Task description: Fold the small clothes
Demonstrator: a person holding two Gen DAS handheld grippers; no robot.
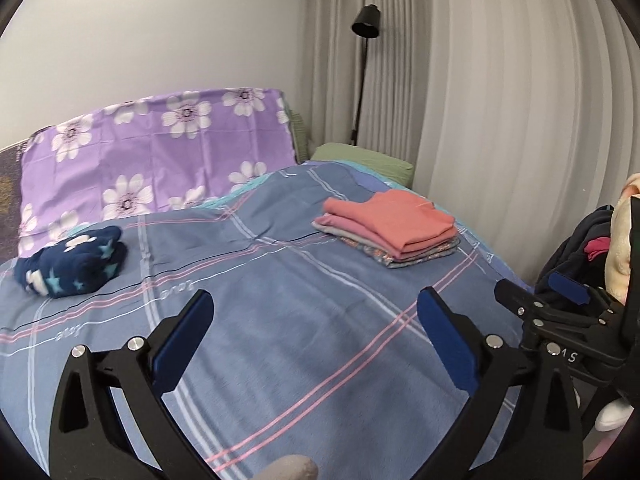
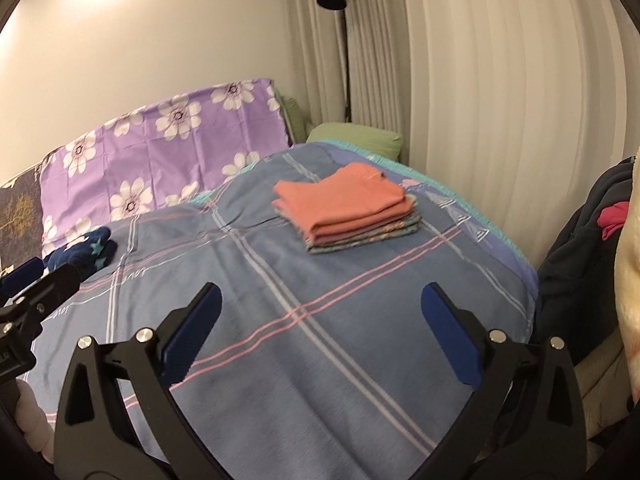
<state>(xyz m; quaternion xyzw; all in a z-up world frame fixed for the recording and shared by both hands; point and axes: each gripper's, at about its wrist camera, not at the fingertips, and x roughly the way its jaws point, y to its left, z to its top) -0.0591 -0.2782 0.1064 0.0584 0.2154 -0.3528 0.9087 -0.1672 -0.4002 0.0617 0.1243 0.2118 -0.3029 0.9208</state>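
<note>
A stack of folded clothes (image 1: 392,228) (image 2: 344,204), with a salmon piece on top, lies on the blue plaid blanket (image 1: 280,340) (image 2: 320,264) toward the far right. A crumpled navy garment with pale stars (image 1: 72,264) (image 2: 88,252) sits at the blanket's left side. My left gripper (image 1: 316,304) hovers open above the near middle of the blanket, with nothing between its fingers. My right gripper (image 2: 320,294) is open and empty too, short of the stack. Each gripper also shows in the other's view: the right gripper (image 1: 536,286) at the right edge, the left gripper (image 2: 44,276) at the left edge.
A purple floral sheet (image 1: 152,152) covers the head end by the wall, with a green pillow (image 1: 360,160) beside it. A black floor lamp (image 1: 366,20) stands before the grey curtains (image 1: 500,120). A heap of dark clothes (image 2: 580,248) and a cream fleece (image 2: 630,280) lie at the right.
</note>
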